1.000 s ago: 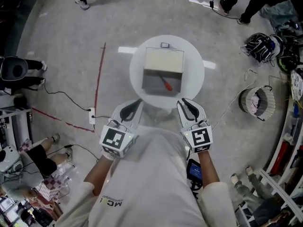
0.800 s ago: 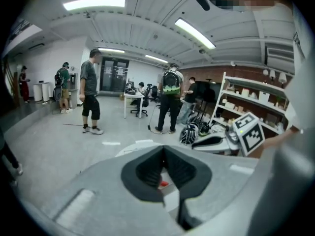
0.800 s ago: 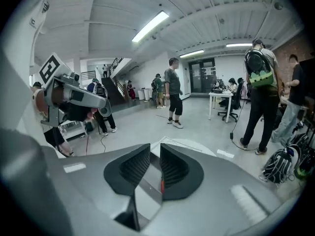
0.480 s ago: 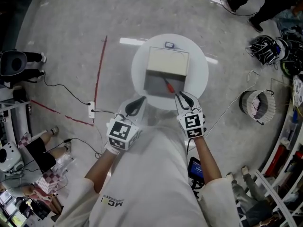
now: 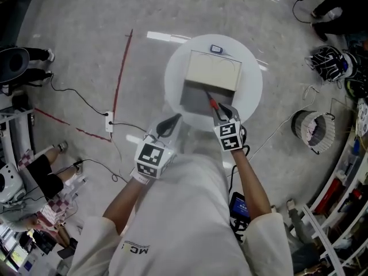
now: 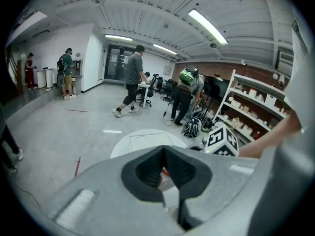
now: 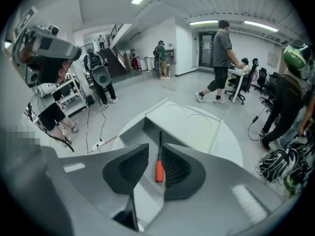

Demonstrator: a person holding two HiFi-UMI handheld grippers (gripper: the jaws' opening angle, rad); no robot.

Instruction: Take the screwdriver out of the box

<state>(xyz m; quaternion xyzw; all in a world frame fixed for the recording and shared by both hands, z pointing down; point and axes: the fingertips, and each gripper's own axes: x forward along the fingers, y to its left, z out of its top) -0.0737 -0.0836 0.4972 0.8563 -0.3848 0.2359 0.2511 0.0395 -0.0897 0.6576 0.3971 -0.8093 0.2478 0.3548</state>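
Left of centre in the head view, the left tongs [image 5: 174, 118] hover clenched and empty near the edge of the round white table [image 5: 174, 88]. On the table, the open box [image 5: 192, 96] holds the screwdriver [image 5: 211, 101]. Its orange handle lies untouched between the released right tongs [image 5: 225, 110], which have just been opening.
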